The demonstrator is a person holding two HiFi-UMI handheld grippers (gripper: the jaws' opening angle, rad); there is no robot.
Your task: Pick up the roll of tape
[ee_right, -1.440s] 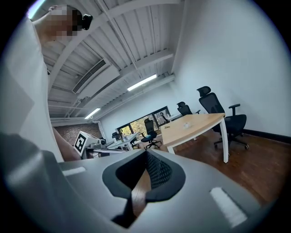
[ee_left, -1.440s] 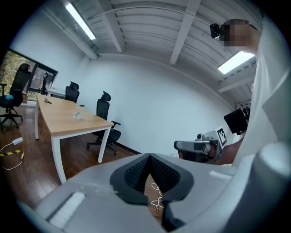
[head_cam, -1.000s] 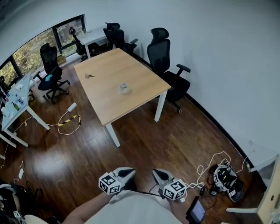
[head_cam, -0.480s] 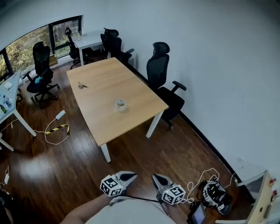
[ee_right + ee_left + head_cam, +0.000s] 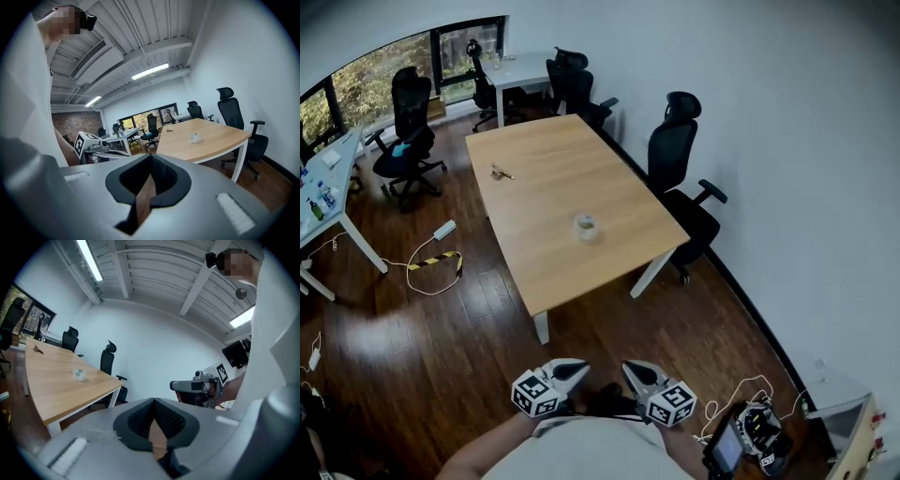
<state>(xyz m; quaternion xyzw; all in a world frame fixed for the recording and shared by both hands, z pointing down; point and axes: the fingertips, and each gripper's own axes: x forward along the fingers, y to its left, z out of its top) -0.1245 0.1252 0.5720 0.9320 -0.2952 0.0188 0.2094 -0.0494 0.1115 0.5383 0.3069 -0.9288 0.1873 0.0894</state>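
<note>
The roll of tape (image 5: 586, 226) is a small pale ring lying on the wooden table (image 5: 534, 187), near its right side. It also shows far off in the left gripper view as the tape (image 5: 79, 375) and in the right gripper view as the tape (image 5: 195, 137). My left gripper (image 5: 576, 367) and right gripper (image 5: 631, 368) are held side by side close to my body, over the floor and well short of the table. Both are shut and hold nothing, the left gripper (image 5: 153, 401) and the right gripper (image 5: 150, 158) showing their pads together.
Black office chairs (image 5: 686, 178) stand along the table's right side and far end. A small bunch of keys (image 5: 499, 172) lies on the table. A cable with a striped strip (image 5: 431, 262) lies on the dark floor at left. Gear with cables (image 5: 750, 433) sits at lower right.
My view has moved forward and the table now sits nearer and further right in the picture. Both grippers stay shut and low in front of me.
</note>
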